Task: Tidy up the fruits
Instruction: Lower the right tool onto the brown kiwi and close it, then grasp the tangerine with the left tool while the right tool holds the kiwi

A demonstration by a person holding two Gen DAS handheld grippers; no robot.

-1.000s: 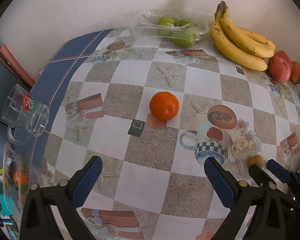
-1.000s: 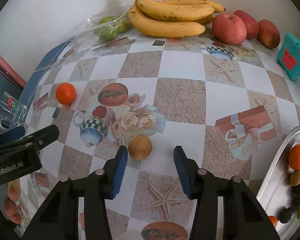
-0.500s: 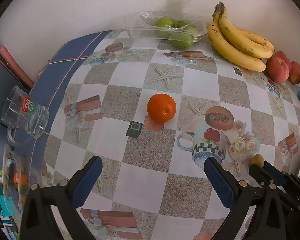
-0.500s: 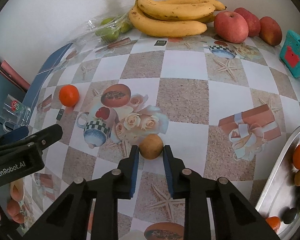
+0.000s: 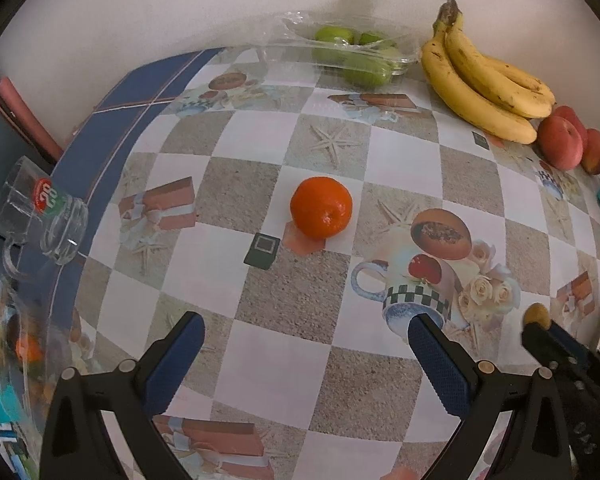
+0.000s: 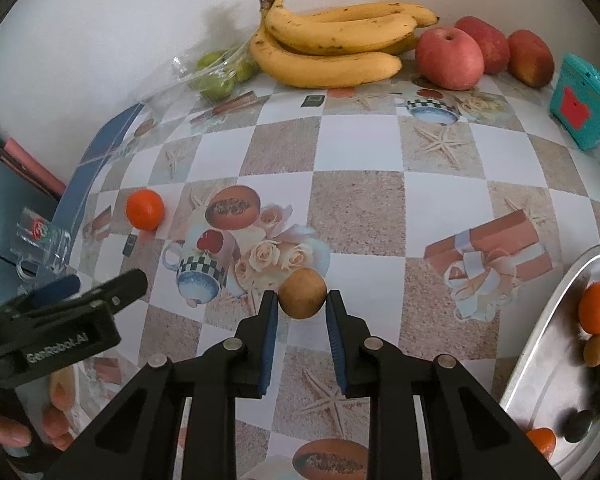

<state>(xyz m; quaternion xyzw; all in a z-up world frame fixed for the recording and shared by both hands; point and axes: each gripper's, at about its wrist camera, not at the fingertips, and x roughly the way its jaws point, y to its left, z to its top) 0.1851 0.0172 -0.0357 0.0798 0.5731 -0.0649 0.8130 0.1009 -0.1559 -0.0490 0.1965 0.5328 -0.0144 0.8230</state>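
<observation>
A small round brown fruit (image 6: 302, 293) sits between the tips of my right gripper (image 6: 302, 300), which is shut on it; the same brown fruit (image 5: 537, 315) peeks out at the right edge of the left wrist view. An orange tangerine (image 5: 321, 213) lies on the patterned tablecloth ahead of my left gripper (image 5: 306, 342), whose blue-padded jaws stand wide open with nothing between them. The tangerine (image 6: 145, 209) also shows at the left of the right wrist view. A metal tray (image 6: 540, 340) at the right holds several small fruits.
Bananas (image 6: 332, 46), red apples (image 6: 450, 58) and a clear bag of green fruit (image 5: 352, 54) line the back wall. A teal box (image 6: 584, 106) sits at the far right. A glass mug (image 5: 40, 216) lies off the table's left edge.
My right gripper moved forward around the brown fruit and closed its jaws on it. The left gripper stayed open and in place.
</observation>
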